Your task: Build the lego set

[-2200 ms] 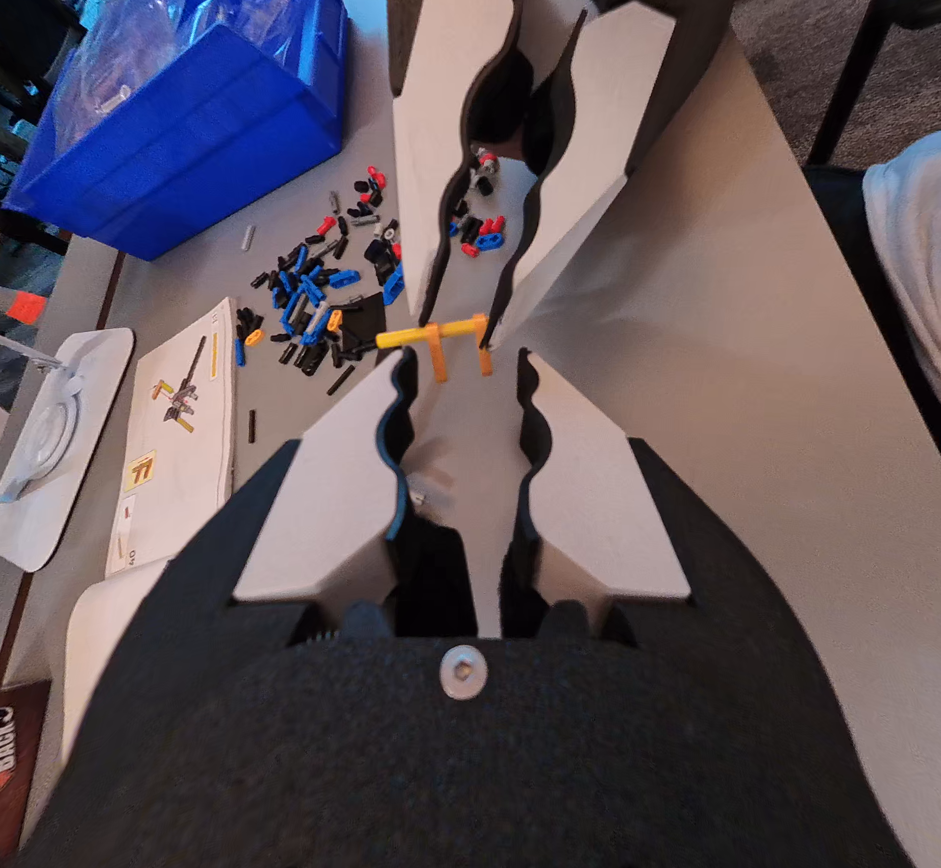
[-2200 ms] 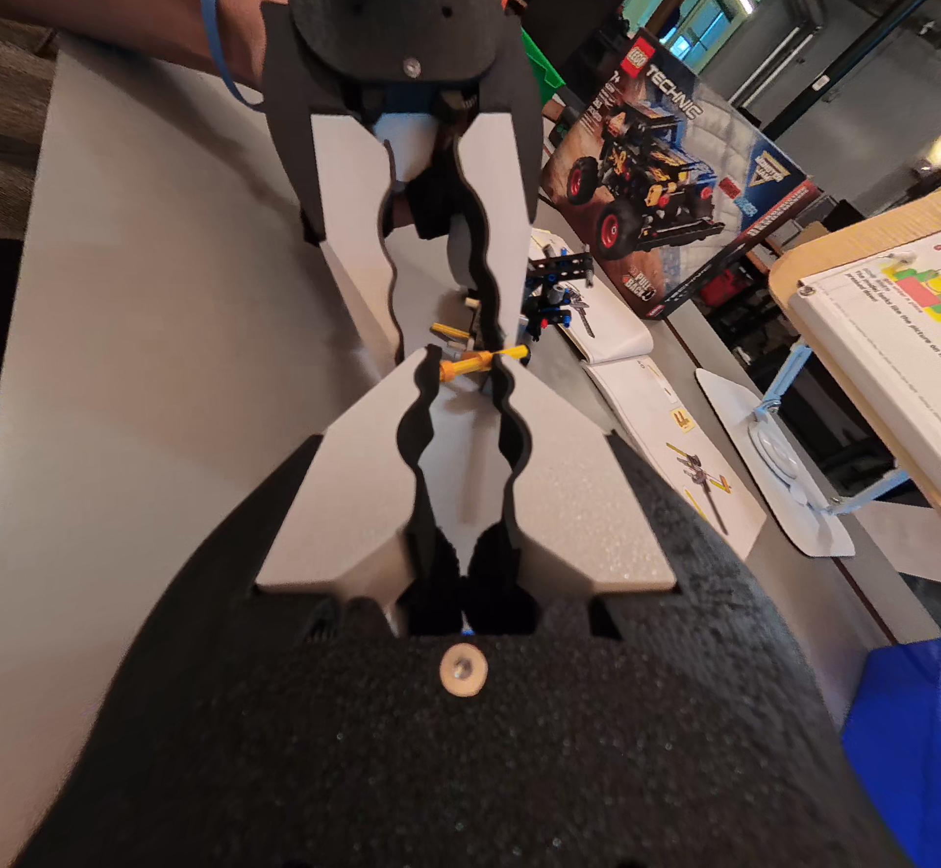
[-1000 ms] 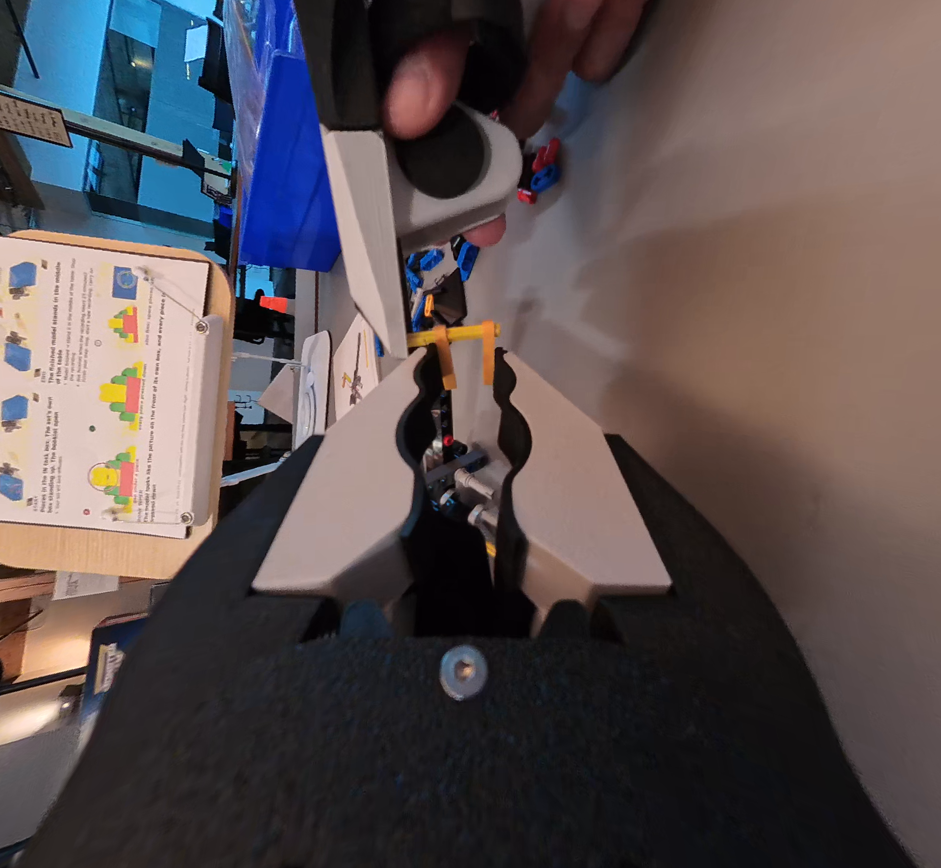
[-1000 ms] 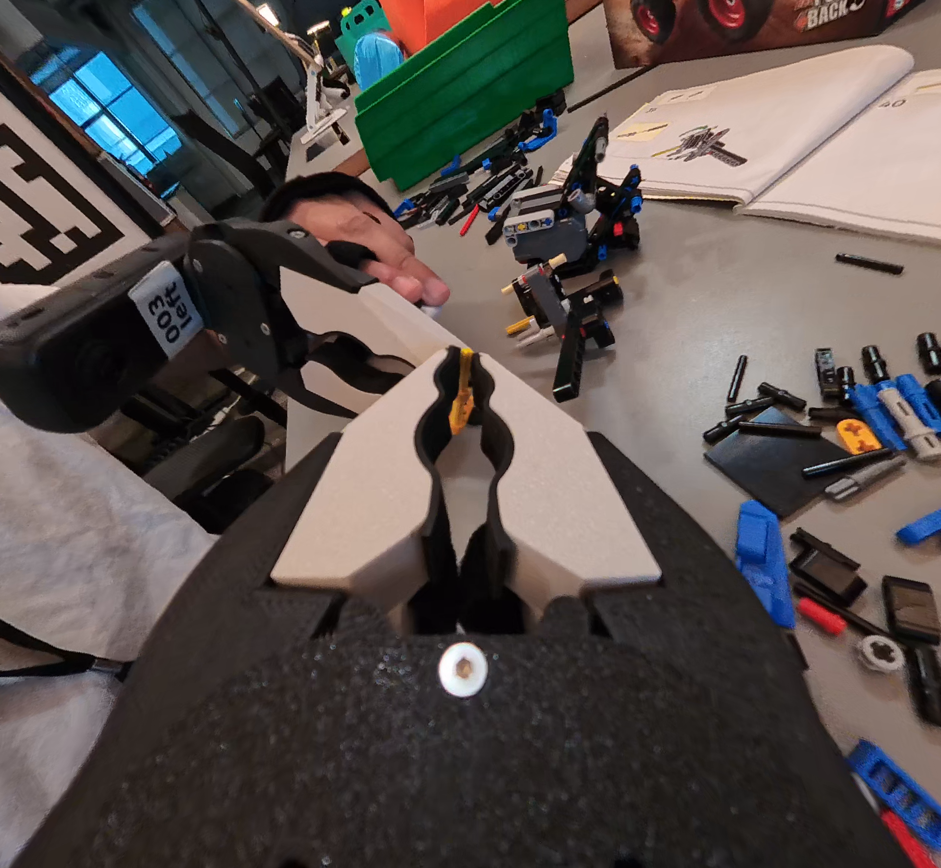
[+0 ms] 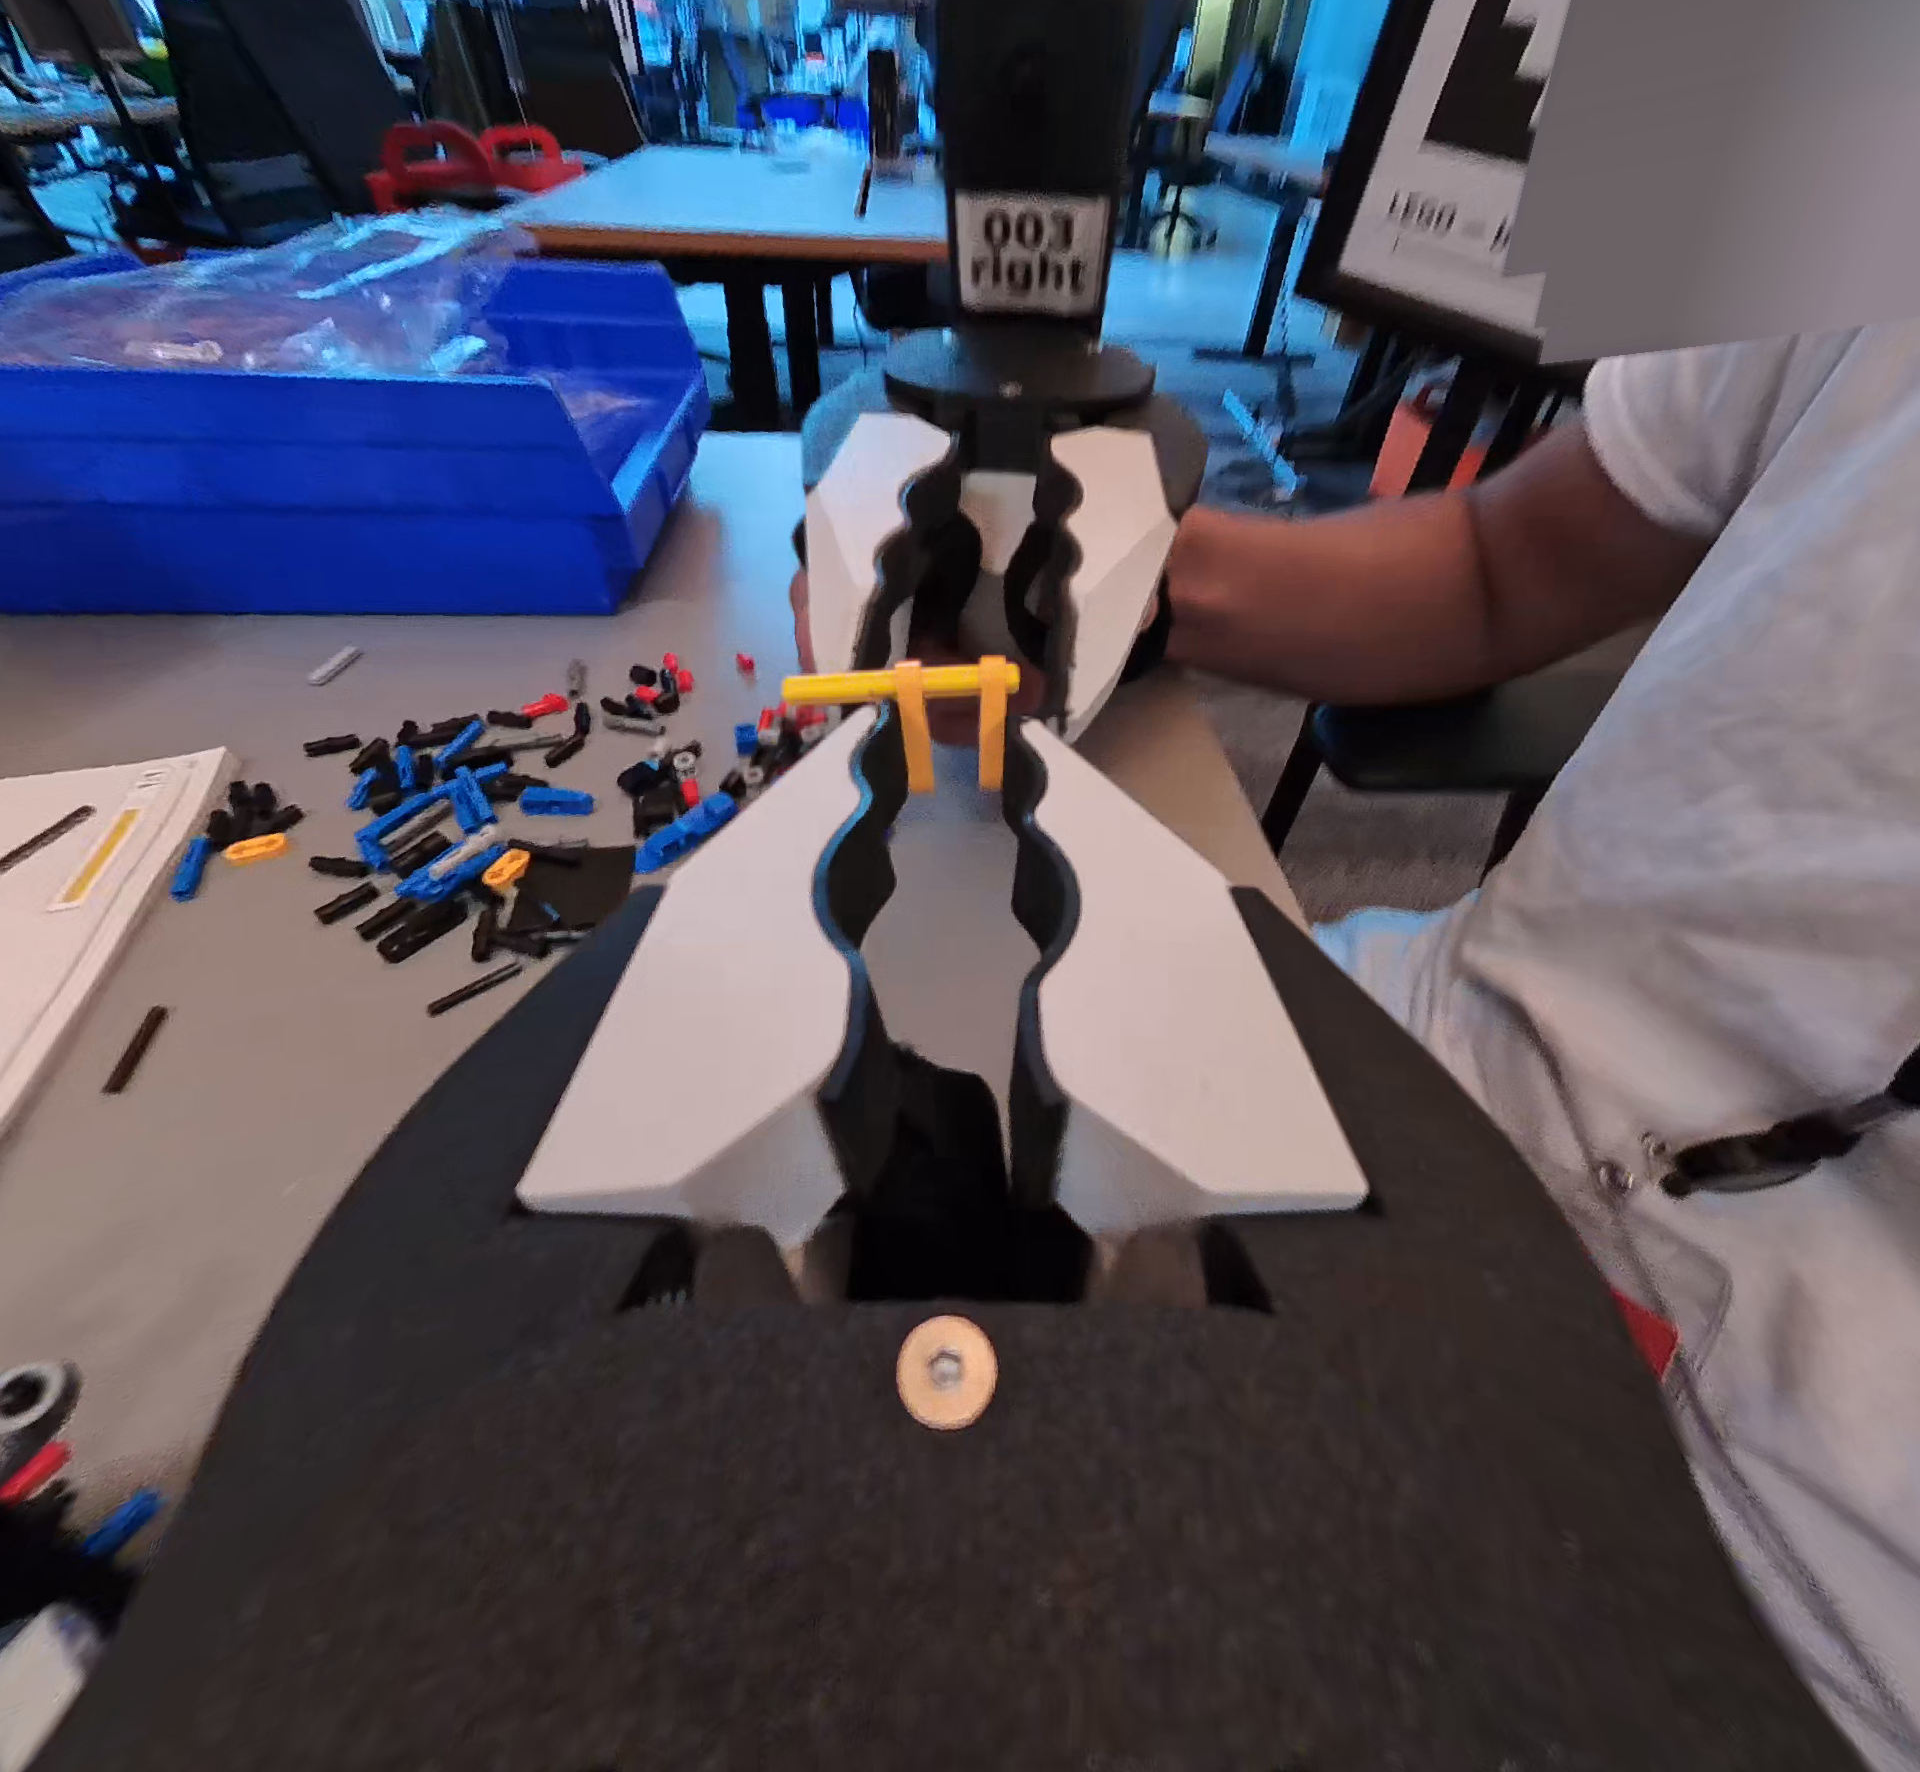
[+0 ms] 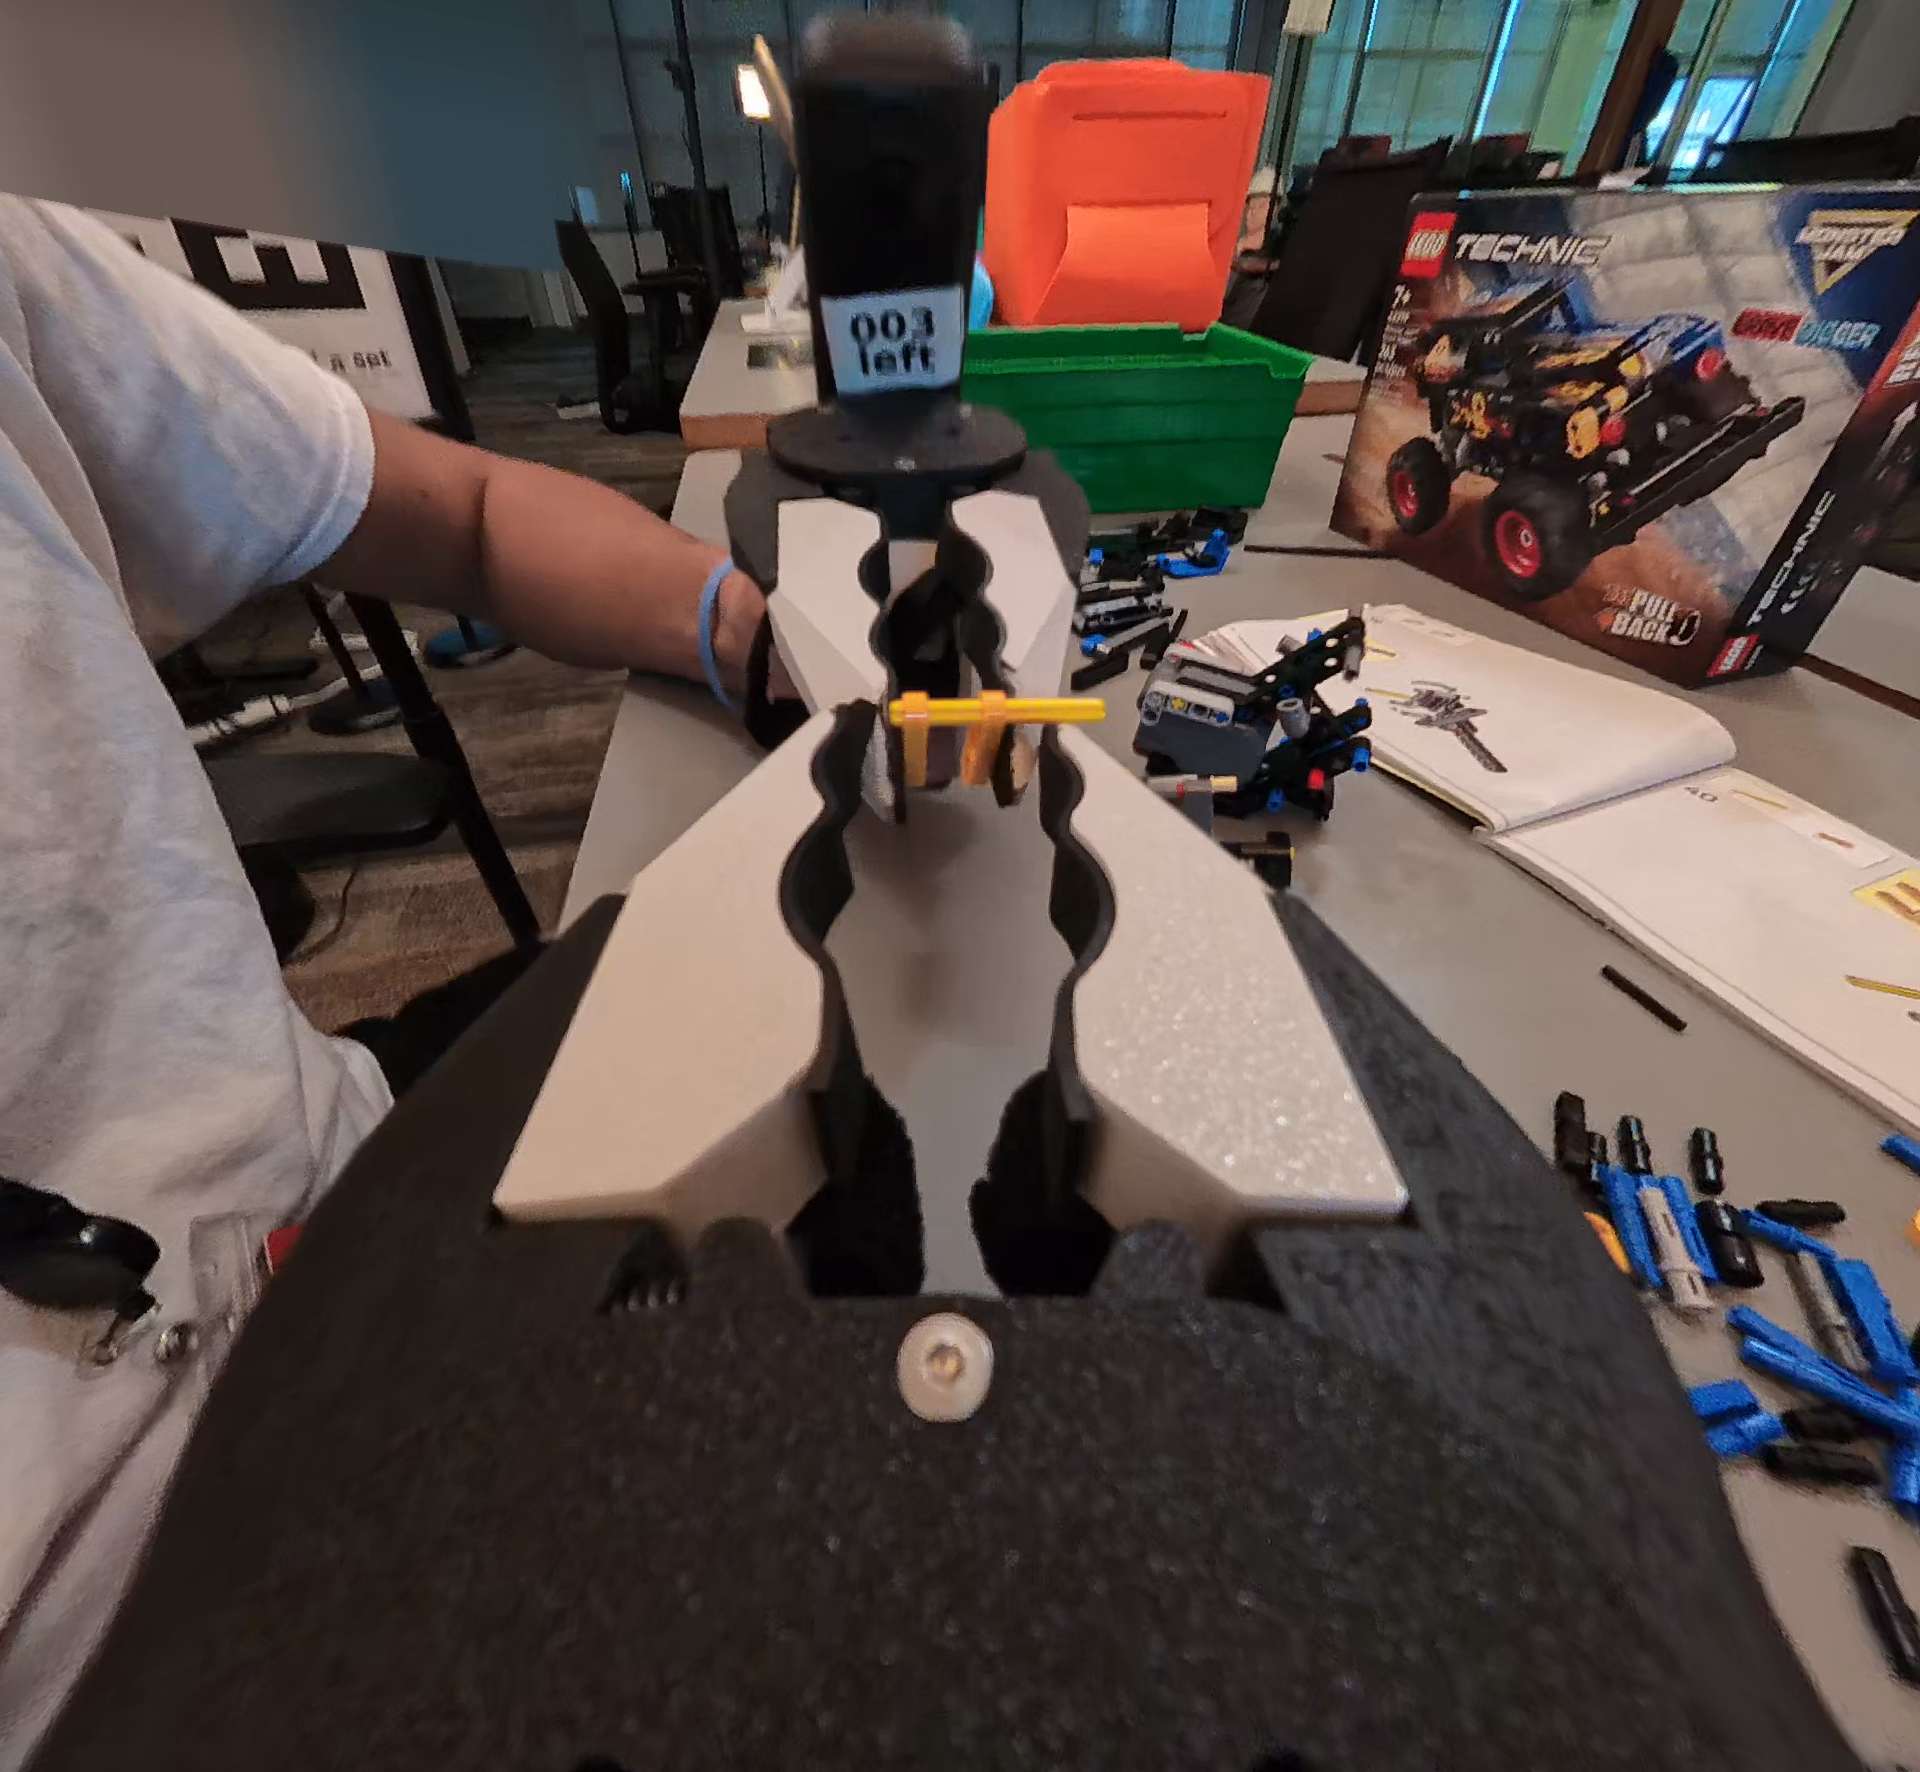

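Gripping yellow axle assy (image 5: pixel 902 696) at tips of L gripper (image 5: pixel 940 735), jaws narrowly parted; R gripper (image 6: pixel 945 735) facing it tip-to-tip, wider, hold unclear. Now levelled, lifted over table (image 5: pixel 208 1047) vs. tilted 1 s ago — readying fit to chassis (image 6: pixel 1247 735). Forearms out sideways.

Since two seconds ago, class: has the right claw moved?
Yes. The right claw hung over the parts pile in the left wrist view; now it sits right of it, nearer the table edge.
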`<state>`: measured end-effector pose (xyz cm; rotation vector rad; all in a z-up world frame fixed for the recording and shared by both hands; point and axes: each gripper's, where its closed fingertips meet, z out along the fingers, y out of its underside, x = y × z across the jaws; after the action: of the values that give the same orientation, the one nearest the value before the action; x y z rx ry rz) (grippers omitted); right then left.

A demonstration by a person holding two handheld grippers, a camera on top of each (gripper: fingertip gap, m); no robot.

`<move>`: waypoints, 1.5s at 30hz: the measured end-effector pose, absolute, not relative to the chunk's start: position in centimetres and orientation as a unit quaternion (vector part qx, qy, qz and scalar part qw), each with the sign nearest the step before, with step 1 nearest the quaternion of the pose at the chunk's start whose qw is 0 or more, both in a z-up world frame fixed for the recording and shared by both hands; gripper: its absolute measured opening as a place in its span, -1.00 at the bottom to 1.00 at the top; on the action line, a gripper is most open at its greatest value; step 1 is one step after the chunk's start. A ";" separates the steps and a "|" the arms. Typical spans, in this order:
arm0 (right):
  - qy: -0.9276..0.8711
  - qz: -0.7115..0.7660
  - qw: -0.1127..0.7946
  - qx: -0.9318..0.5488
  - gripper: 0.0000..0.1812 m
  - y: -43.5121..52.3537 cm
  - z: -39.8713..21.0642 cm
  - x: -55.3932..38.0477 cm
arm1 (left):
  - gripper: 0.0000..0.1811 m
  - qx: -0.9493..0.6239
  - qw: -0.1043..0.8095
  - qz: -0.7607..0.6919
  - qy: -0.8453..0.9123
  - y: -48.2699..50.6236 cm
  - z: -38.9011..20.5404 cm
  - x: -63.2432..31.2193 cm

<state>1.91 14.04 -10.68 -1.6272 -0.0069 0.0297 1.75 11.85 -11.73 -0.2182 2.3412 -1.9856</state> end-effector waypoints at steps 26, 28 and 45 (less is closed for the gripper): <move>0.041 0.087 0.744 -0.661 -0.75 14.7 -8.6 1.7 | -0.92 -0.059 0.044 -0.703 0.707 11.5 -9.5 1.1; 0.035 0.081 0.742 -0.665 -0.75 14.6 -8.6 1.6 | -0.92 -0.058 0.045 -0.701 0.710 11.4 -9.7 1.0; 0.168 0.034 0.667 -0.725 -0.66 14.1 -12.6 7.1 | -0.92 0.005 0.451 -0.363 0.815 15.1 -15.8 7.9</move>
<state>7.06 14.10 -12.55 -1.6370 0.3794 0.0758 7.86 15.06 -15.76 0.0124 2.0149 -0.8978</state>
